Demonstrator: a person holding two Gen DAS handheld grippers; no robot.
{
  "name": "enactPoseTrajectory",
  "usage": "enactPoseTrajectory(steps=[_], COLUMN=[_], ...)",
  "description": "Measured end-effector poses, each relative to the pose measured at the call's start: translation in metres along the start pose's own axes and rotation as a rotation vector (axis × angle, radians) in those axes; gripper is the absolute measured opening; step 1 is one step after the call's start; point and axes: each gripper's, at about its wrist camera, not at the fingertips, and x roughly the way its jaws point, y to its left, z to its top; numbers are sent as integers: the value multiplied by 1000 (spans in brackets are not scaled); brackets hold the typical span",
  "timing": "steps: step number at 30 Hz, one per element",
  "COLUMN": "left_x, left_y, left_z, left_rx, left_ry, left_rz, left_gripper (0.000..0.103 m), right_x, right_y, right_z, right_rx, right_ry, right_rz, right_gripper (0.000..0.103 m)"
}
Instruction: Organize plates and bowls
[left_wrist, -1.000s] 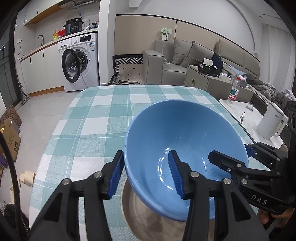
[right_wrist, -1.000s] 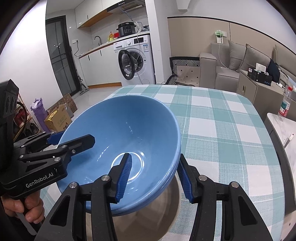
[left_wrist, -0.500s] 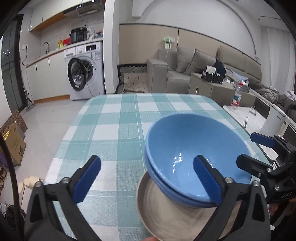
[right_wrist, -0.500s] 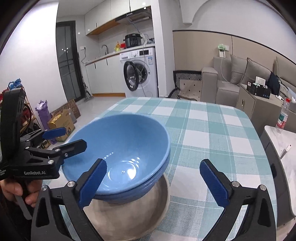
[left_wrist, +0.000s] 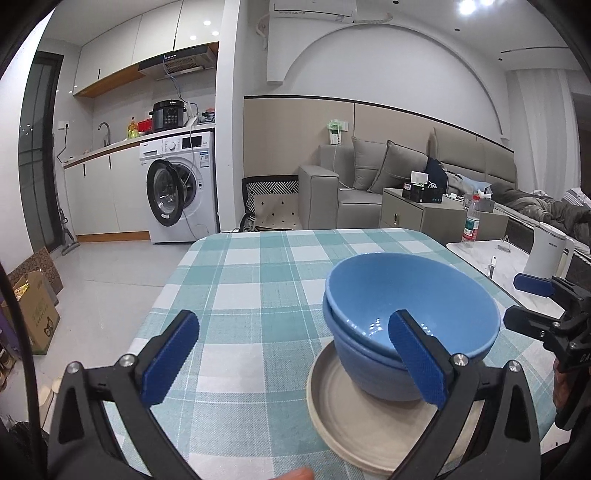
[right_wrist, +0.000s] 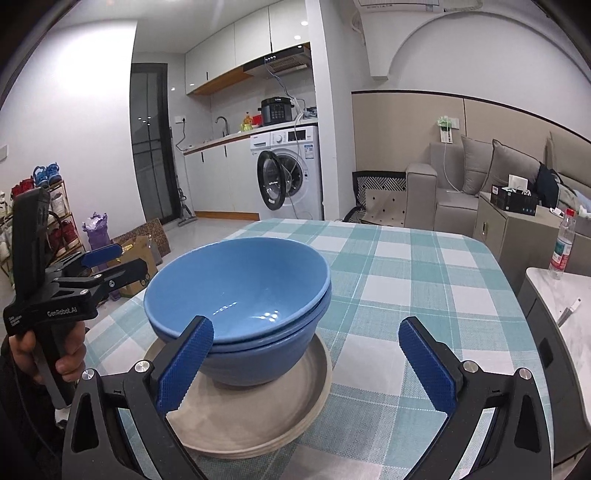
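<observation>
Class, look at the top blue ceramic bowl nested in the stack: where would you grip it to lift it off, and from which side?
Grip the top blue ceramic bowl by its rim, which stands proud of the lower blue bowl. Come in from a near side, one finger inside and one outside the thin wall, probably at two opposite points.

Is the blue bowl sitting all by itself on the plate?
No, the top blue bowl is nested inside a second blue bowl, and that lower one rests on the beige plate.

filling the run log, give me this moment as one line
left gripper: just opened, empty | right gripper: just opened, empty | two nested blue ceramic bowls: on beige round plate | checked tablecloth
</observation>
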Motion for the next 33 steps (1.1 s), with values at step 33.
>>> enactPoseTrajectory(steps=[33], left_x=[12], left_y=[19], left_z=[-35], left_rx=[-47], left_ry=[-45], left_rz=[5], left_gripper=[103], right_x=[-3], right_y=[17], right_z=[-35], right_rx=[-83], right_ry=[-73], right_rz=[90], right_gripper=[102])
